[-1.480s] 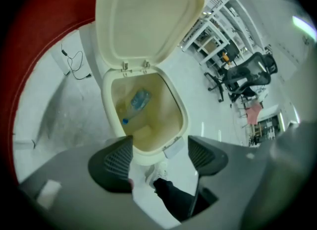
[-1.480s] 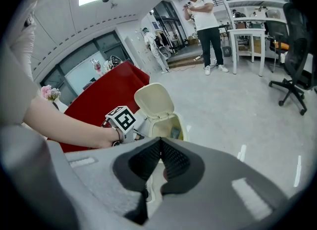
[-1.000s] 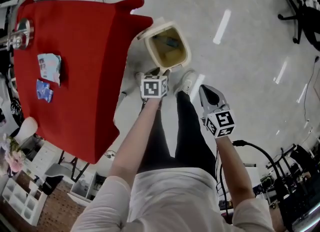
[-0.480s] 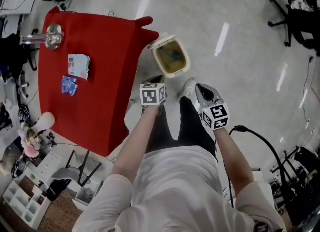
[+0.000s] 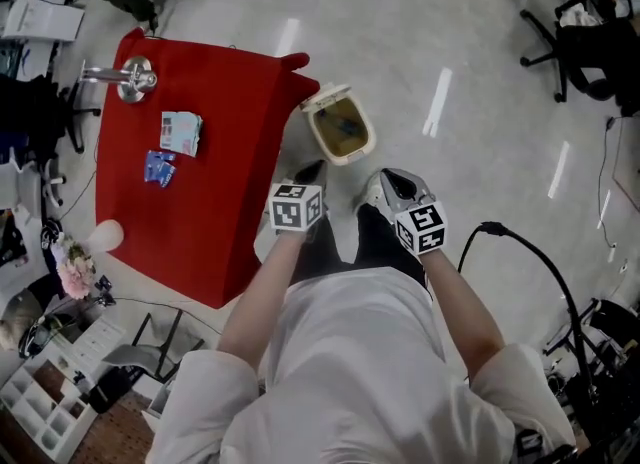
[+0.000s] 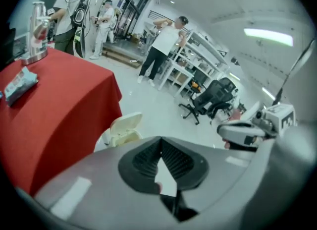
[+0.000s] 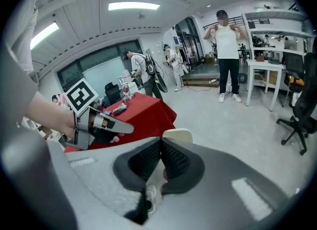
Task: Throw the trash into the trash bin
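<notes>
**A:** I read my left gripper [image 6: 160, 142] with its jaws pressed together, nothing between them. And the right?

**B:** Same here: the right gripper [image 7: 159, 143] is closed and empty. I see both held beside the red table [image 5: 215, 202].

**A:** Where's the trash?

**B:** I see two packets [image 5: 181, 133] lying close together on the red cloth. The trash bin [image 5: 322, 99] stands on the floor just off the table's corner, lid up.
</notes>
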